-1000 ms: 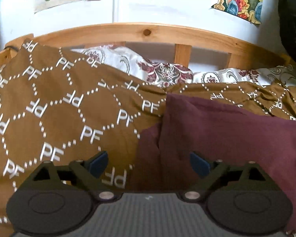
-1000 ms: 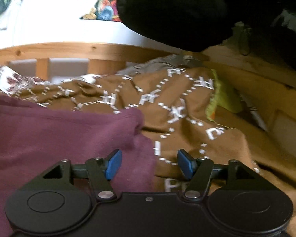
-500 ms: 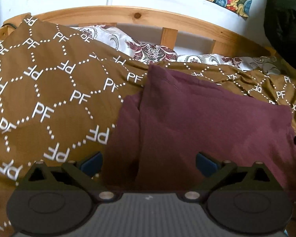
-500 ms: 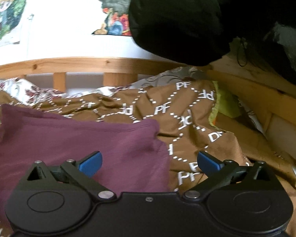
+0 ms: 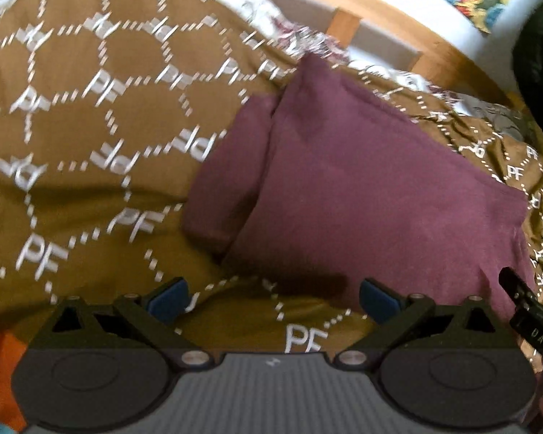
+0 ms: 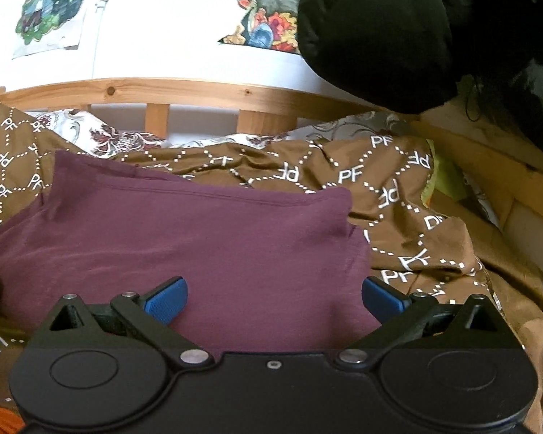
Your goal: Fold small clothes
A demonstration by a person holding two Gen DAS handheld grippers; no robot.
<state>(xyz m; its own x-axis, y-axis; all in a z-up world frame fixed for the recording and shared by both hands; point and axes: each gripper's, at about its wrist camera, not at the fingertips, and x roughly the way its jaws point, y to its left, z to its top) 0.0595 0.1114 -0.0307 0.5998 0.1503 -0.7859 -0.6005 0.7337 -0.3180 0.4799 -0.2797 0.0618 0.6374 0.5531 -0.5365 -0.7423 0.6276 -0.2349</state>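
Both hand-held grippers, left (image 5: 273,298) and right (image 6: 274,298), are tipped downward, jaws just spread wide, nothing gripped. The purple shirt (image 6: 184,238) is laid folded, seemingly flat, on the bed (image 5: 90,115).

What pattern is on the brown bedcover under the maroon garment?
White dotted hexagons with "PF" letters on the brown bedcover; clearest in the right wrist view.

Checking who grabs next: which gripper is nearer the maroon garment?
Right. The right gripper hangs open directly over the maroon garment; the left gripper, also open, sits over the brown blanket at its near edge.
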